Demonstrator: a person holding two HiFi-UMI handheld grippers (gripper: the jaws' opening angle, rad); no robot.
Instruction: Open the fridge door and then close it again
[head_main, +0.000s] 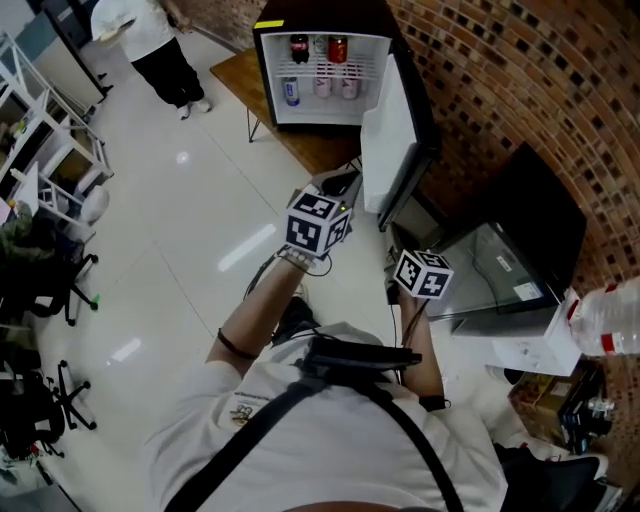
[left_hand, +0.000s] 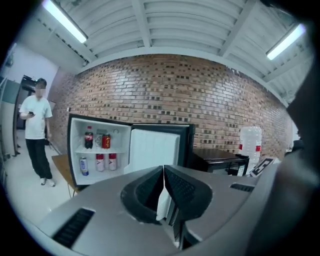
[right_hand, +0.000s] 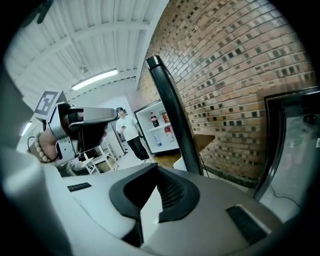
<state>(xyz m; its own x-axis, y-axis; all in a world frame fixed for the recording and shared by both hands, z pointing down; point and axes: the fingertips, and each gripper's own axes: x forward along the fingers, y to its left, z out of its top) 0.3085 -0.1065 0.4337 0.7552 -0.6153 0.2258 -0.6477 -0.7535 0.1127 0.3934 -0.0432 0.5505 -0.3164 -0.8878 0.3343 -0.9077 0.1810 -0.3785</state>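
Two grippers are held in front of an open fridge (head_main: 320, 14) that stands on a low wooden table (head_main: 305, 148) against a brick wall (head_main: 520, 80).

At far left, a person (head_main: 150, 40) in a white top and dark trousers stands on the pale floor, well apart from the fridge.

The fridge compartment faces the camera wearer. Its upper shelf carries a dark bottle (head_main: 299, 48) and a red can (head_main: 338, 48), and the lower shelf carries three more cans (head_main: 322, 86).

The fridge door (head_main: 388, 130) is swung wide open to the right, hinged on the wall side, with its white inner panel turned toward the compartment.

The left gripper (head_main: 335, 190) is held near the door's free edge. In the left gripper view its jaws (left_hand: 163, 187) are pressed together at the tips and nothing is pinched between them. The door panel (left_hand: 154, 147) shows beyond them.

The right gripper (head_main: 400, 262) sits lower and to the right, close beside the door's outer side. In the right gripper view its jaws (right_hand: 152, 200) are likewise pressed together and pinch nothing, and the door's dark edge (right_hand: 167, 110) rises just ahead.

Farther right stands a black cabinet (head_main: 520, 230) with a glass front. A large water bottle (head_main: 610, 320) stands at the right border.
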